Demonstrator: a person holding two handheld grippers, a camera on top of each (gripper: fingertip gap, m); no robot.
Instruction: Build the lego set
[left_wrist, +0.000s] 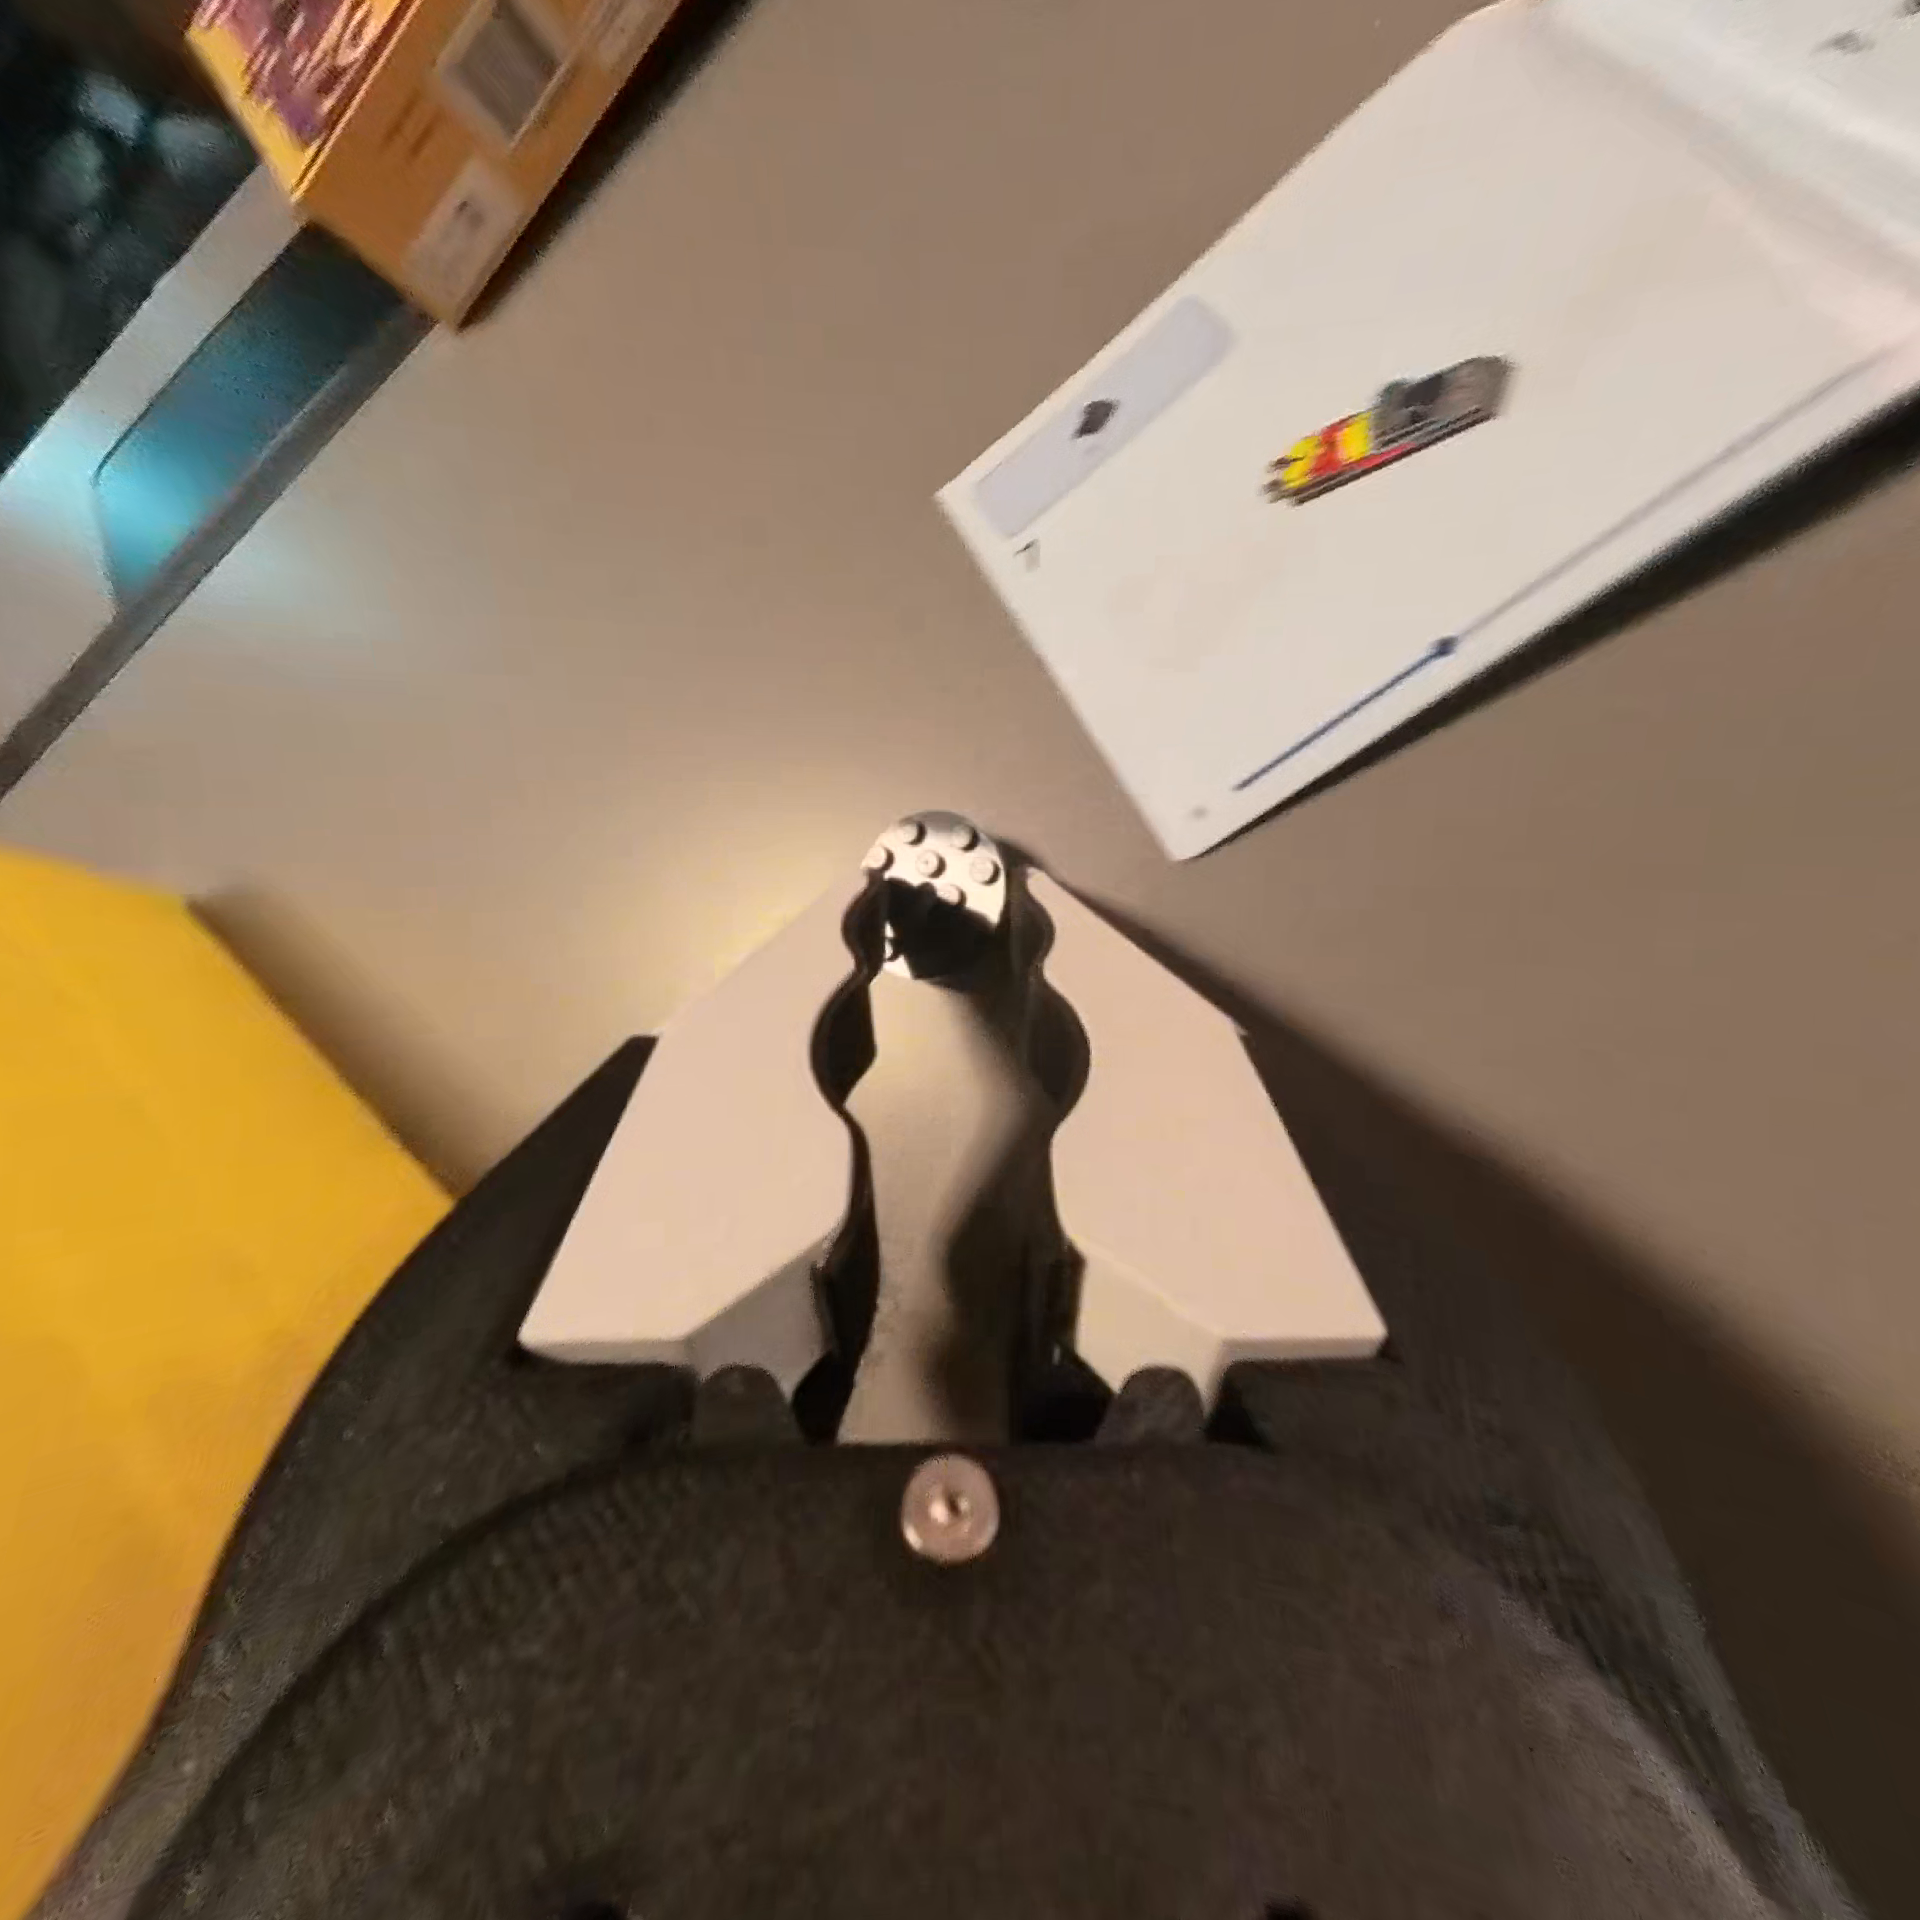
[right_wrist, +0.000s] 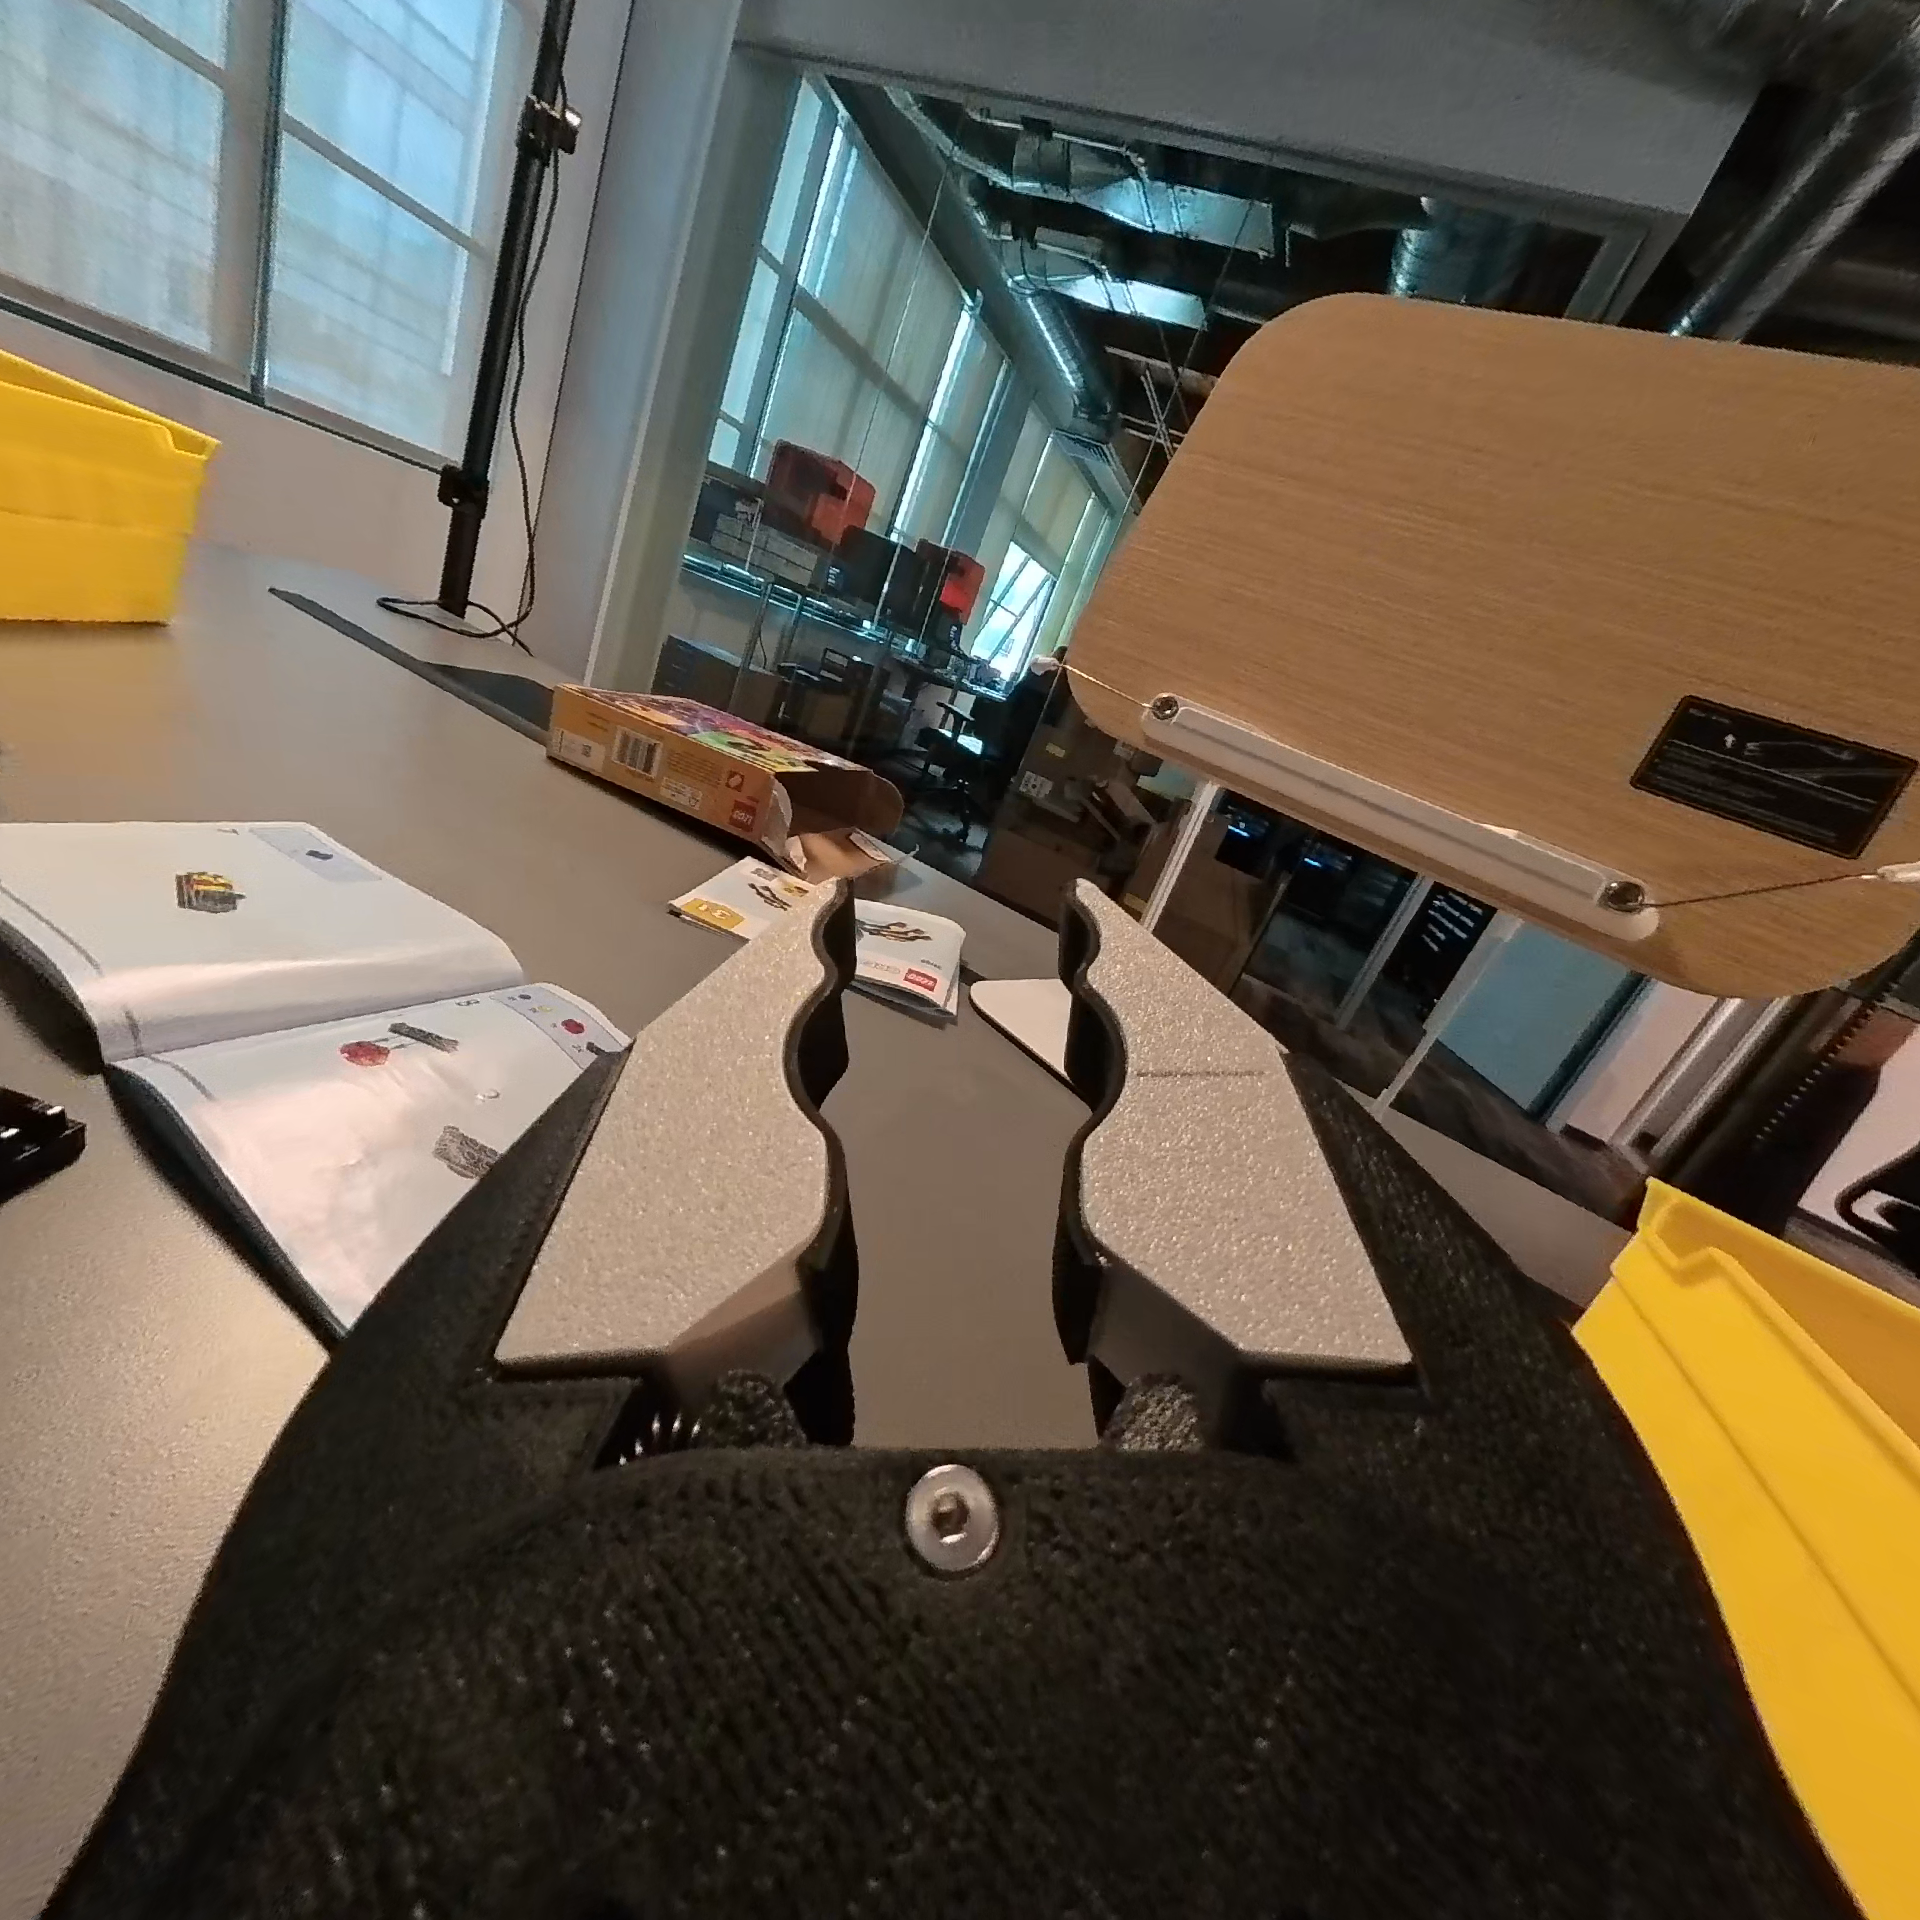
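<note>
The left hand-held gripper (left_wrist: 935, 894) points steeply downward, its tips pinched together on a small grey studded piece (left_wrist: 932, 868). The right hand-held gripper (right_wrist: 951, 914) lies low and level, jaws parted with nothing between them.

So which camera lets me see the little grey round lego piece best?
The left wrist view. There the grey round piece sits pinched at the tips of the left gripper, close up, with its studs showing. The right wrist view does not show it at all, only the open right gripper over the table.

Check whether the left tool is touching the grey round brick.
Touching. The left wrist view shows the left tool closed on the grey round brick, both tips pressing its sides.
</note>
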